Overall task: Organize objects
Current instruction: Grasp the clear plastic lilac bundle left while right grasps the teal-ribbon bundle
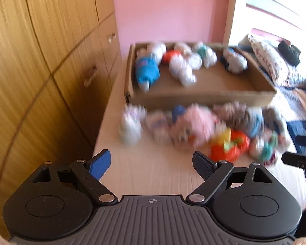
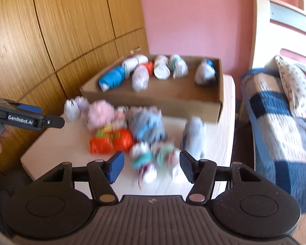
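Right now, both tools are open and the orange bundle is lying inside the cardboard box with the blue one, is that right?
Not quite: the orange bundle lies on the table in front of the cardboard box, as the right wrist view shows. Both the left tool and right tool are open.

Pink wall point(image 2: 185, 20), wooden wardrobe point(image 1: 40, 61), bed point(image 2: 279, 122).

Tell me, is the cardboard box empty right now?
No, the cardboard box already holds several rolled bundles, including a blue one, along its far side.
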The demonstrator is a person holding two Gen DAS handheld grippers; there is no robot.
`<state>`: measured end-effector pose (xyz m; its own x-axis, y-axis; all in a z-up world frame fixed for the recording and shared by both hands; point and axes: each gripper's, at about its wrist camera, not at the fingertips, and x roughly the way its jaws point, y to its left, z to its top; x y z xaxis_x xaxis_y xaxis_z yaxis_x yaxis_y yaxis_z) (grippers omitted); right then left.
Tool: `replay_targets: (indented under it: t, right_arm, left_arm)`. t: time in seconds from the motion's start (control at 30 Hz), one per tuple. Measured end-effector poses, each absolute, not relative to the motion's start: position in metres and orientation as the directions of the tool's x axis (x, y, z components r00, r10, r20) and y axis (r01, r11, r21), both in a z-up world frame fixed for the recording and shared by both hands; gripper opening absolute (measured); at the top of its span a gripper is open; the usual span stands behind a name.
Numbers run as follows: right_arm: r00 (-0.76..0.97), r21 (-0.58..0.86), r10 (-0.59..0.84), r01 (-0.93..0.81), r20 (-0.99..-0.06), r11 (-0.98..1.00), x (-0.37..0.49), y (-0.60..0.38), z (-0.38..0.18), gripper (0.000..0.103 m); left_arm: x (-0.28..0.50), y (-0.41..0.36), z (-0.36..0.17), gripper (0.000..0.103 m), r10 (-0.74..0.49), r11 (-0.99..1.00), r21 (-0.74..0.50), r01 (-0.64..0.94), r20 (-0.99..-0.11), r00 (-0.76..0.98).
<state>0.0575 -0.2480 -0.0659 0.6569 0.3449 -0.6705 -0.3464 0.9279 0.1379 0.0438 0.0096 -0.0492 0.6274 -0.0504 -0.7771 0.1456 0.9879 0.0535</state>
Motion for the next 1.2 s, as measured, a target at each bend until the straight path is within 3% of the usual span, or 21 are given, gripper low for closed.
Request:
replay_targets:
  t: [0.2, 0.47, 0.9, 1.1, 1.17, 1.2]
  right_arm:
    - [0.695, 0.118, 0.314, -0.316, -0.647, 0.942, 0.05, -0.25, -0.075, 0.062]
    - [0.714, 0.068, 0.347, -0.389, -0.607, 0.919, 0.026, -0.239, -0.077, 0.061]
    - [0.691, 0.055, 0.335, -0.393, -0.641, 0.918, 0.035, -0.228, -0.092, 0.059]
    - [0.682, 0.065, 0.328, -0.381, -0.654, 0.922, 0.046, -0.224, -0.102, 0.057]
    - [0.672, 0.071, 0.325, -0.377, -0.665, 0.924, 0.051, -0.222, -0.106, 0.054]
    - [0.674, 0.068, 0.323, -0.375, -0.664, 0.924, 0.052, -0.221, -0.107, 0.052]
  left_arm:
    - [0.023, 0.013, -0.069, 0.091, -0.04, 0.989, 0.053, 0.135, -0.795, 0.606]
    - [0.041, 0.027, -0.064, 0.091, -0.015, 0.995, 0.053, 0.09, -0.779, 0.627]
    - [0.102, 0.041, -0.068, 0.086, 0.023, 0.989, 0.114, 0.099, -0.763, 0.646]
    - [0.118, 0.044, -0.075, 0.079, 0.019, 0.985, 0.125, 0.119, -0.765, 0.644]
    - [0.123, 0.045, -0.077, 0.074, 0.001, 0.985, 0.111, 0.134, -0.774, 0.633]
    - [0.125, 0.045, -0.078, 0.066, -0.014, 0.985, 0.098, 0.142, -0.778, 0.628]
